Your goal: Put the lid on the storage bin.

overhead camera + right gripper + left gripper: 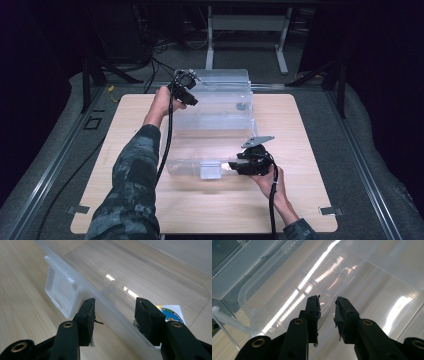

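A clear plastic storage bin (pixel 220 107) lies on the wooden table (pixel 300 150), with a white latch (pixel 210 169) on its near rim. My left gripper (pixel 191 100) is at the bin's far left corner. In the left gripper view it (pixel 328 299) is open, and a thin clear edge of the bin (pixel 372 267) runs up between its jaws. My right gripper (pixel 233 166) is at the near rim, just right of the latch. It (pixel 116 300) is open and straddles the bin's rim (pixel 110 306), one jaw outside and one inside, with the latch (pixel 61 291) to its left.
A round blue and green sticker on a white label (pixel 171 313) shows through the bin by the right jaw. Bare wood lies to the left, right and front of the bin. Beyond the table's far edge stand a grey desk frame (pixel 245 25) and cables on the dark floor.
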Available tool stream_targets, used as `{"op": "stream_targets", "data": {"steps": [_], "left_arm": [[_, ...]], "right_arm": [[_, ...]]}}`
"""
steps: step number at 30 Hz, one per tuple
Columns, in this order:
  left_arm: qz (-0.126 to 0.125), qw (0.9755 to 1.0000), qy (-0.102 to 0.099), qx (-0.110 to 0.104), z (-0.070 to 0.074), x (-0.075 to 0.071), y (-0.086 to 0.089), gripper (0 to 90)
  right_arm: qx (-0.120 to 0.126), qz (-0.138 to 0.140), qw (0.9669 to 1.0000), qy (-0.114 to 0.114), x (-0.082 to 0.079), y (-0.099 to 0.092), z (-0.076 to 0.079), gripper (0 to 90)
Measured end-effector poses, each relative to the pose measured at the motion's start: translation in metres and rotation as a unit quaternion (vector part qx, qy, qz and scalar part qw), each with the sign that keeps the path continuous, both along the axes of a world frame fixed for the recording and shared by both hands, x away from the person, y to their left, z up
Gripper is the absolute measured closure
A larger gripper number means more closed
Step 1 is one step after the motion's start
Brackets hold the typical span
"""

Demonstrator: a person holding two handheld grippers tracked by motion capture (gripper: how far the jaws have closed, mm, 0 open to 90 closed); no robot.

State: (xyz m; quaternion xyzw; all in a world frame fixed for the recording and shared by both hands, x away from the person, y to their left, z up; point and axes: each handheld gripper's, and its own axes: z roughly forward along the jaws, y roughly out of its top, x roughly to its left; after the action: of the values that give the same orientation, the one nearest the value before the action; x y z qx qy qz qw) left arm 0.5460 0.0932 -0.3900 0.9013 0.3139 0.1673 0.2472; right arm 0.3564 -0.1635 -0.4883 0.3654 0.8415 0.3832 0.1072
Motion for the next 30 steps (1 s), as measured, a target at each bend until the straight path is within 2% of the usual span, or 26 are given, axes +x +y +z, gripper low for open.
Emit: {"op": "stream_targets", "data": {"steps": [15, 24, 30], "left_arm": [[-0.018, 0.9998, 0.0, 0.007, 0.009, -0.008, 0.0, 75.1], [-0.032, 0.9995, 0.005, 0.006, 0.018, -0.018, 0.002, 75.9], [-0.039, 0.9992, -0.001, 0.007, 0.022, -0.025, 0.002, 76.1]], "right_arm": [[0.0, -0.002, 1.0, 0.0, -0.001, -0.001, 0.0, 49.9], [0.0, -0.007, 1.0, -0.002, -0.001, 0.0, 0.0, 49.2], [0.002, -0.003, 1.0, 0.0, -0.001, 0.0, 0.0, 49.3]]}}
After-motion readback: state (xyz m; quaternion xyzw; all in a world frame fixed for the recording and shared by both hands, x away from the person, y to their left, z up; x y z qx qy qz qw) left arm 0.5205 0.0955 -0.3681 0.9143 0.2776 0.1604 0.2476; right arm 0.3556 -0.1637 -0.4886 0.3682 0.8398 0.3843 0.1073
